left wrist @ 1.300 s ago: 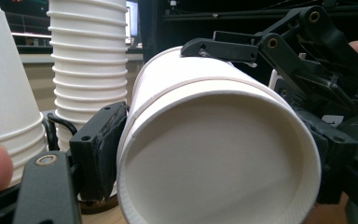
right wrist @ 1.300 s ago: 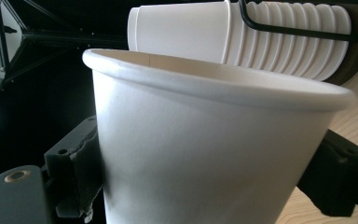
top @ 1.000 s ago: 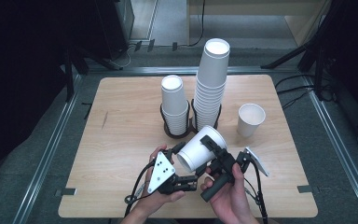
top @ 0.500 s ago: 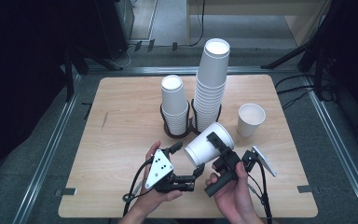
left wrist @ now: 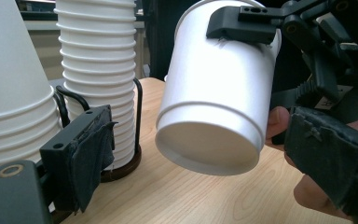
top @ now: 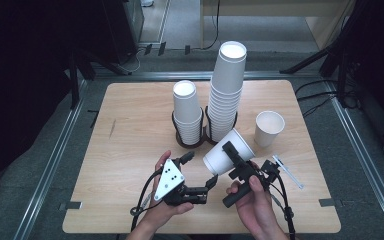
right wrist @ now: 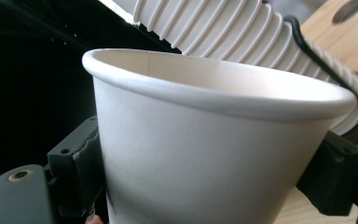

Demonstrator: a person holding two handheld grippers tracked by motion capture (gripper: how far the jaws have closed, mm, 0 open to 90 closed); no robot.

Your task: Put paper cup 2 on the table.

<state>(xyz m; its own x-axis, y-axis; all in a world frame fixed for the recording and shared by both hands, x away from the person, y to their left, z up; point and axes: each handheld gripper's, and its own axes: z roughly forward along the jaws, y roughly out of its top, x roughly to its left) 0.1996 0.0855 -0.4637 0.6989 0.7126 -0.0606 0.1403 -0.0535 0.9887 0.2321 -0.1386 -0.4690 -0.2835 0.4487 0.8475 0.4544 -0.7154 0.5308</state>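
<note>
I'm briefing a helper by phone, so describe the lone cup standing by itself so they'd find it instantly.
Start at the tall stack of cups in the black wire holder mid-table. Just right of it stands the single white paper cup: upright, mouth open, alone on bare wood, neither stacked nor held.

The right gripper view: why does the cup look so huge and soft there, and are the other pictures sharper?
Right gripper view: the cup sits right at the lens, so its near wall blurs. Left gripper view: crisp cup, soft jaws at the edges. High view: evenly lit table, dark surroundings, no glare.
</note>
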